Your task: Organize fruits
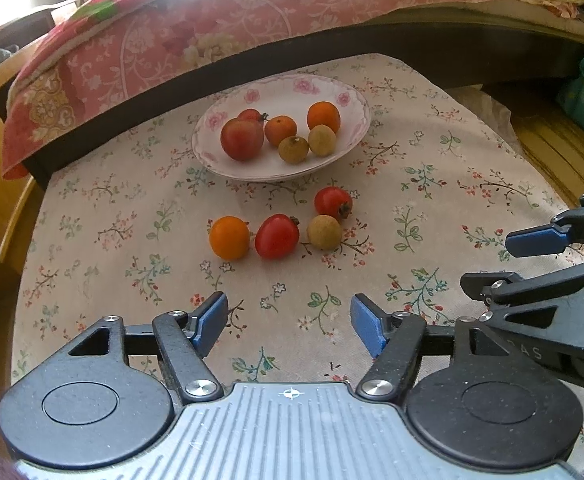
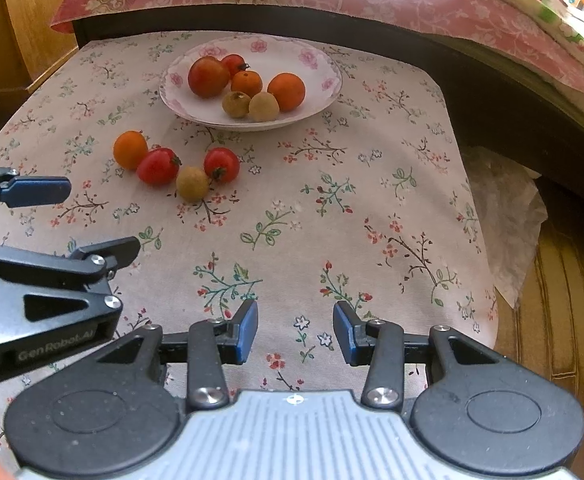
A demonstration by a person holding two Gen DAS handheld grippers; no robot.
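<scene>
Round white ceramic plate (image 1: 347,98) rimmed with pink flowers, beige tablecloth (image 1: 431,200) printed with small red and green sprigs, pink floral bedspread (image 1: 212,28), red, orange and tan-brown fruits seen, gripper pads (image 1: 212,316) coloured blue.

Daylight enters from the upper left of the left wrist view, where strong glare washes out the bedspread (image 1: 196,20). The tablecloth (image 2: 331,208) is evenly lit with soft shadows. Fisheye distortion bends the edges; dark vignetting fills the corners. Focus is sharp centrally.
</scene>
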